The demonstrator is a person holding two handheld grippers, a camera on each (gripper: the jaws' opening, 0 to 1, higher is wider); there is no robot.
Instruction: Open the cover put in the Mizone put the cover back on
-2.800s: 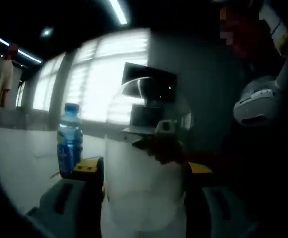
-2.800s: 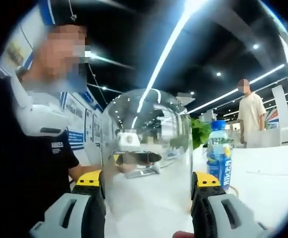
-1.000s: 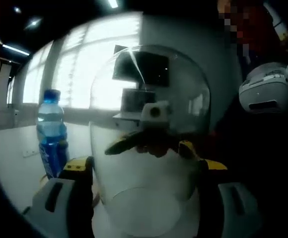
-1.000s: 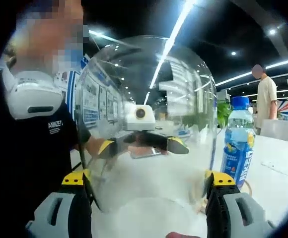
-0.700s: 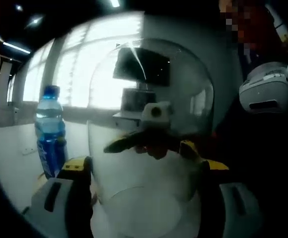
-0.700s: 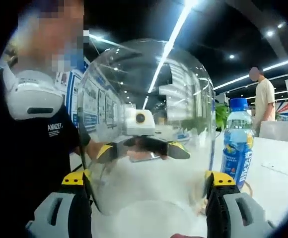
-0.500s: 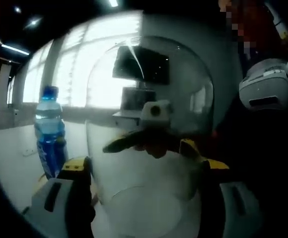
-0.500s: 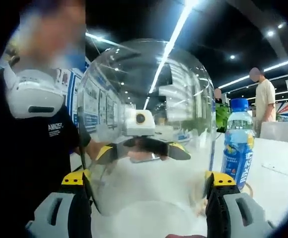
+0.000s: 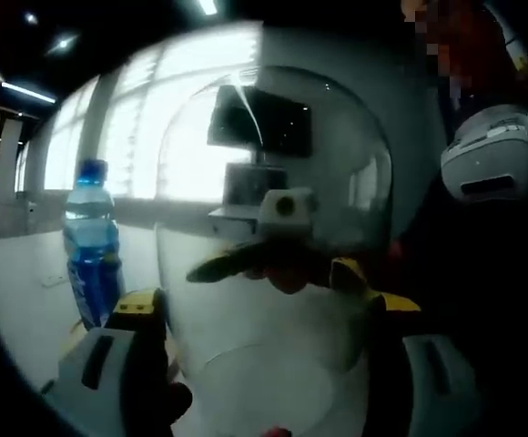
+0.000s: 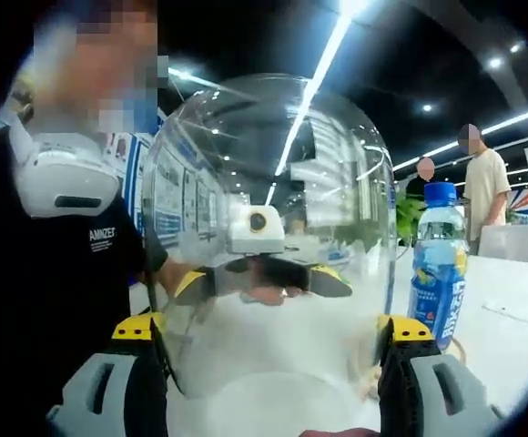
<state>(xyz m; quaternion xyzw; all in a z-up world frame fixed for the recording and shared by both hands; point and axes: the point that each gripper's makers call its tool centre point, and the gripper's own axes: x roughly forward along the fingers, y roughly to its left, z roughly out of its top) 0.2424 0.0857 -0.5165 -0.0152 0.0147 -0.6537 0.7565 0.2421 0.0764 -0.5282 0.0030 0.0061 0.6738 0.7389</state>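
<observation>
A clear dome cover [image 9: 273, 182] stands upright between the yellow-tipped jaws of my left gripper [image 9: 266, 305], which is shut on its sides. From the opposite side my right gripper [image 10: 273, 328] is shut on the same cover [image 10: 273, 182]. Through the glass each view shows the other gripper: the right one [image 9: 282, 264] in the left gripper view, the left one [image 10: 264, 273] in the right gripper view. The Mizone bottle [image 9: 91, 246], blue label and blue cap, stands upright on the white table beside the cover, and it stands right of the cover [image 10: 437, 269] in the right gripper view.
The white table [image 10: 510, 319] stretches past the bottle. The person holding the grippers, in a dark shirt [image 10: 55, 300], stands close behind the cover. A bystander [image 10: 487, 196] stands far off beyond the table. Bright windows [image 9: 155, 137] lie behind.
Since 2.8 s ago the cover has come to look larger and higher between both pairs of jaws. Over the last second it has barely moved.
</observation>
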